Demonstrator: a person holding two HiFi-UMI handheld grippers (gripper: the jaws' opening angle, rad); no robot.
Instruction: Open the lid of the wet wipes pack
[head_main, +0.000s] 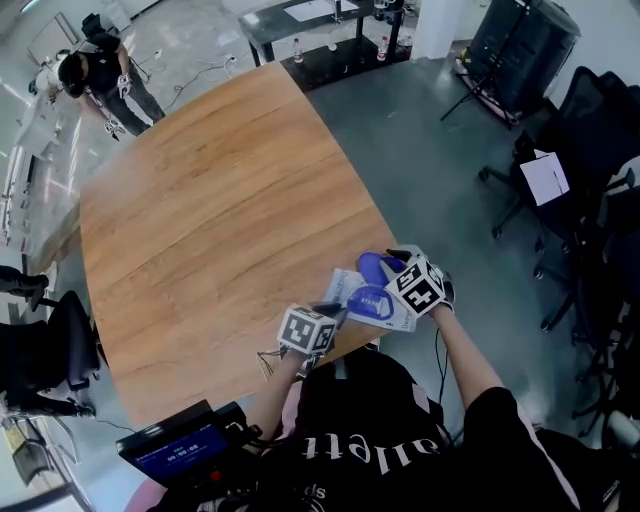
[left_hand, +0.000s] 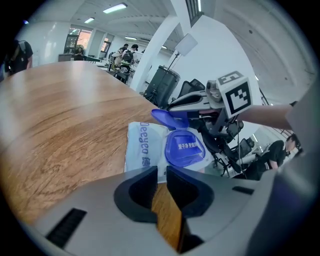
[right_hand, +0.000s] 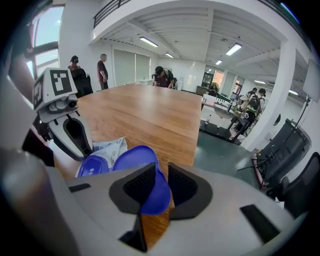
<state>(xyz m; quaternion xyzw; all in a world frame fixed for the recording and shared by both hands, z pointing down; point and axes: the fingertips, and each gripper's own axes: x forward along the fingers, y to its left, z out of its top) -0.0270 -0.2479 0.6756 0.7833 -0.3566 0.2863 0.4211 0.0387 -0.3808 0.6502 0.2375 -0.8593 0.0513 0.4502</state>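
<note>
right tool (right_hand: 159, 187) pinches lid (right_hand: 134, 159), raised off wet wipes pack (left_hand: 142, 147) at near edge of table (head_main: 200, 200) | left tool (left_hand: 161, 175) pressed together, empty | I judge opening nearly done

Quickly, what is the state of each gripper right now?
Left gripper: jaws almost together, nothing between them, tips at the wipes pack edge.
Right gripper: closed on the blue lid, which is lifted open.
</note>
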